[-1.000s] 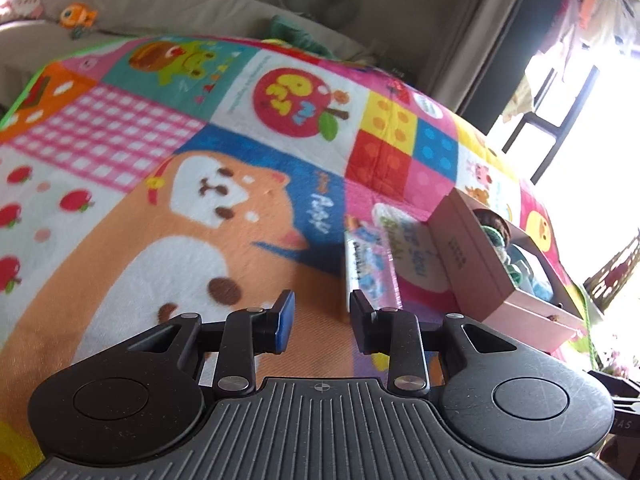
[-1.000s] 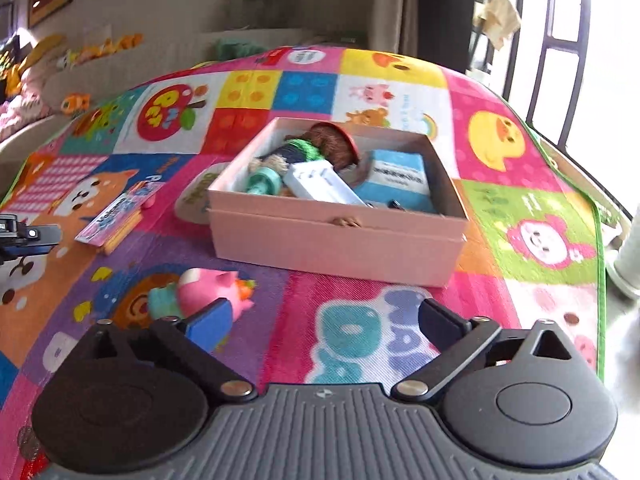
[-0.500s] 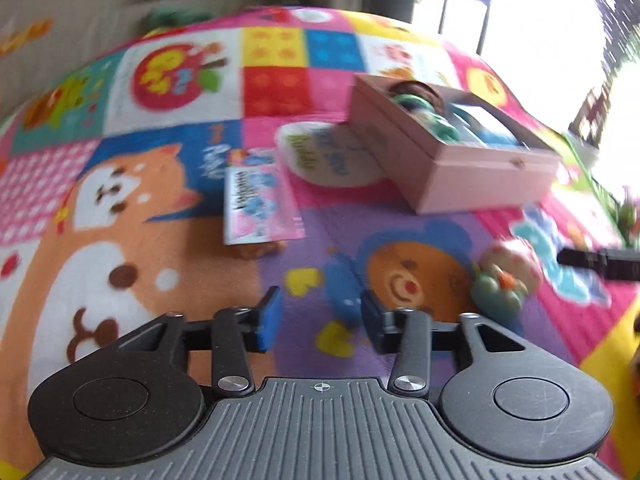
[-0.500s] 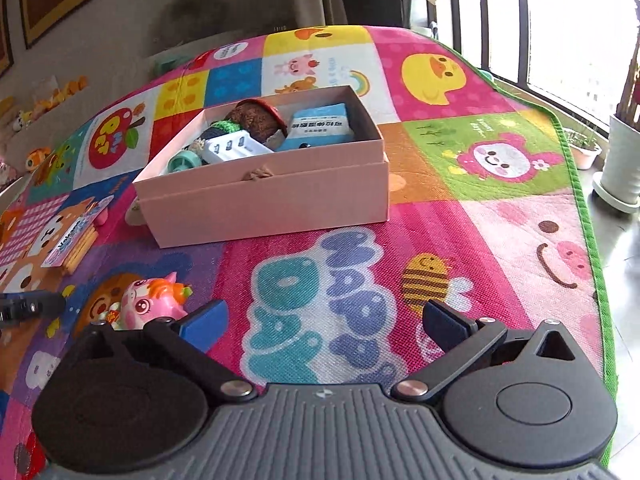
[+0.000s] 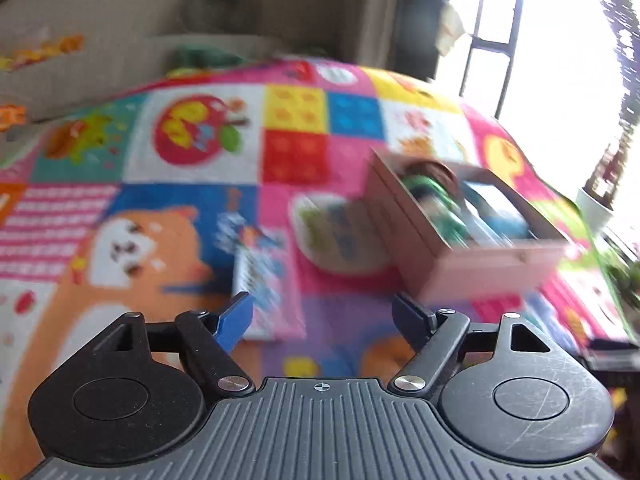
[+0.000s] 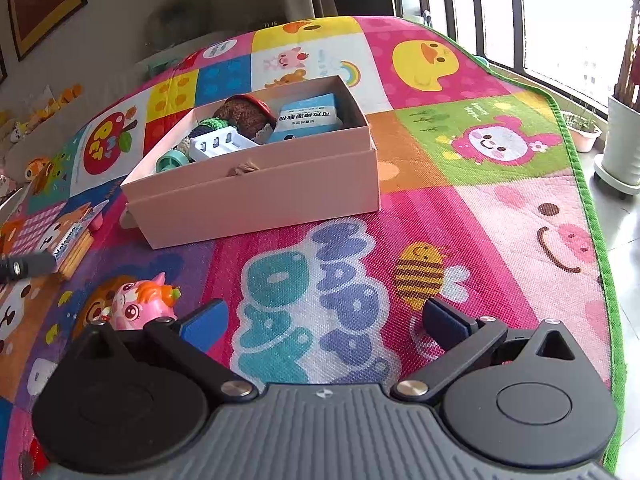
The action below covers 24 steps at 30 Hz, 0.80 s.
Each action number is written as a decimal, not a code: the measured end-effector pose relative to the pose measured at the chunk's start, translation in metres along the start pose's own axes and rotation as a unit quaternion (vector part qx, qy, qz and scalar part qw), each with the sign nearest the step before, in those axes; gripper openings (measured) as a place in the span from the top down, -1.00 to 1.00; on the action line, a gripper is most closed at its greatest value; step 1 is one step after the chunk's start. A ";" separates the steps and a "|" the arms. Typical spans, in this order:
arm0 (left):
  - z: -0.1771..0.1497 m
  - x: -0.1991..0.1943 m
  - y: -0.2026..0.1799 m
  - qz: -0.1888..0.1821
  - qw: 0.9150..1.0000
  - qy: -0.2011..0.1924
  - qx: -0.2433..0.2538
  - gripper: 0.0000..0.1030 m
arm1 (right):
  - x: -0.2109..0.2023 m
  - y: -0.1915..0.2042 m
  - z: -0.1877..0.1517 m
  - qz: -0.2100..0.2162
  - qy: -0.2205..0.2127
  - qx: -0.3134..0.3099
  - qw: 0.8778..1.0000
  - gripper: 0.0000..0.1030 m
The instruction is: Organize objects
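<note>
Both the left gripper (image 5: 322,314) and right gripper (image 6: 324,322) are spread wide, empty. Left view is motion-blurred; the flat pink-and-blue packet (image 5: 266,280), centre frame, may be a booklet. The open pink cardboard box (image 6: 256,192) sits upper centre on the cartoon patchwork play mat (image 6: 460,208); the pink plastic toy figure (image 6: 142,306) is lower left, partly hidden.
</note>
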State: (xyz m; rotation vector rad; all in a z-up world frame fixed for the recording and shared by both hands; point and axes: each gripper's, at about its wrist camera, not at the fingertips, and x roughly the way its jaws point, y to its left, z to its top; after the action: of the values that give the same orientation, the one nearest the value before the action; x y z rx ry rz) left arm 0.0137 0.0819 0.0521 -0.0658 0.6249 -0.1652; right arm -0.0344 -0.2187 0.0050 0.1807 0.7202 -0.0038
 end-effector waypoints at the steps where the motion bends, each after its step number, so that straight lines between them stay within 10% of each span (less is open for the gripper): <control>1: 0.007 0.010 0.004 0.017 1.000 0.002 -0.001 -0.60 | 0.001 0.003 0.000 -0.005 0.002 -0.008 1.000 -1.00; 6: 0.018 0.061 0.017 0.037 0.998 0.046 -0.023 -0.55 | 0.006 0.019 -0.002 -0.031 0.018 -0.057 0.998 -1.00; 10: 0.014 0.080 0.018 0.048 0.996 0.065 -0.024 0.06 | 0.005 0.021 -0.003 -0.027 0.019 -0.066 0.997 -1.00; 16: 0.002 0.056 0.019 0.013 0.996 0.092 -0.009 0.06 | -0.013 0.024 0.000 0.058 -0.001 -0.060 0.996 -1.00; 24: -0.018 0.030 0.013 0.004 0.996 0.090 -0.001 0.06 | -0.013 0.104 0.002 0.111 -0.001 -0.209 0.972 -1.00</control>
State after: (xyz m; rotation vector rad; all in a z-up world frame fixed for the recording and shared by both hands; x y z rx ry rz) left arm 0.0292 0.0897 0.0185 -0.0504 0.8047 -0.1637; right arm -0.0362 -0.1170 0.0317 -0.1424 0.6804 0.3599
